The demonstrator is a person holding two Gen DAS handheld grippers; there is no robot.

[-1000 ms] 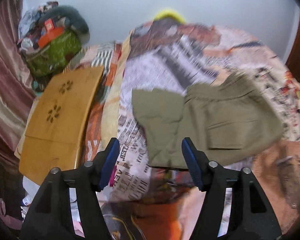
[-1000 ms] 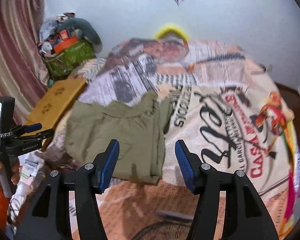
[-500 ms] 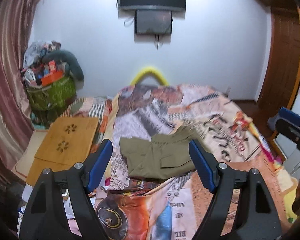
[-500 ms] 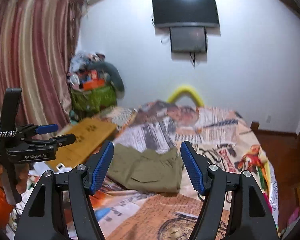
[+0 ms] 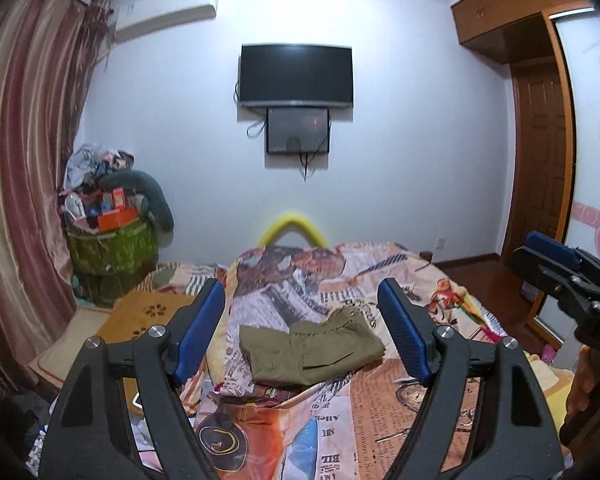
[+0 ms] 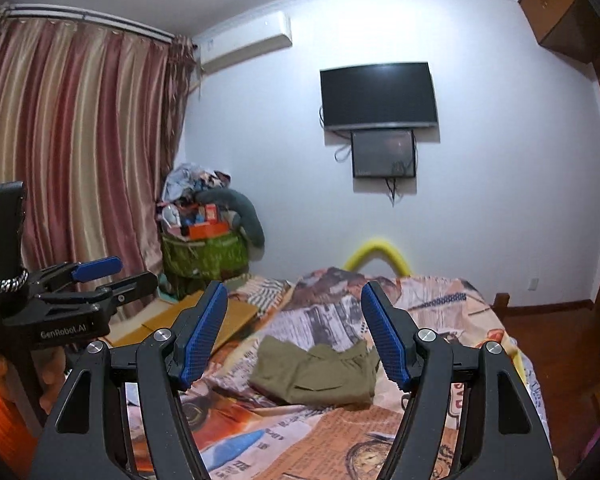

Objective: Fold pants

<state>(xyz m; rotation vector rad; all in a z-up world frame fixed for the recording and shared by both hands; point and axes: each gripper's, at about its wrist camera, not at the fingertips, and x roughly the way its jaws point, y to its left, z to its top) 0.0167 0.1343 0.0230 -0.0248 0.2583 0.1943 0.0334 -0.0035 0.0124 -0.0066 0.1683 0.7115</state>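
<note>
Olive green pants (image 5: 312, 350) lie folded into a compact bundle on the patterned bedspread (image 5: 340, 272); they also show in the right wrist view (image 6: 320, 372). My left gripper (image 5: 302, 332) is open and empty, held well back from the pants and above the bed's near end. My right gripper (image 6: 294, 332) is open and empty too, equally far back. Each gripper shows at the edge of the other's view: the right one (image 5: 556, 264), the left one (image 6: 80, 280).
A wooden lap table (image 5: 148, 320) lies left of the bed. A green basket piled with clutter (image 5: 112, 248) stands in the left corner by striped curtains (image 6: 72, 160). A TV (image 5: 296, 76) hangs on the far wall. A wooden door (image 5: 540, 160) is at the right.
Both grippers have pulled back and tilted up from close over the pants, so the whole room and the far wall show. The pants stay folded on the bed.
</note>
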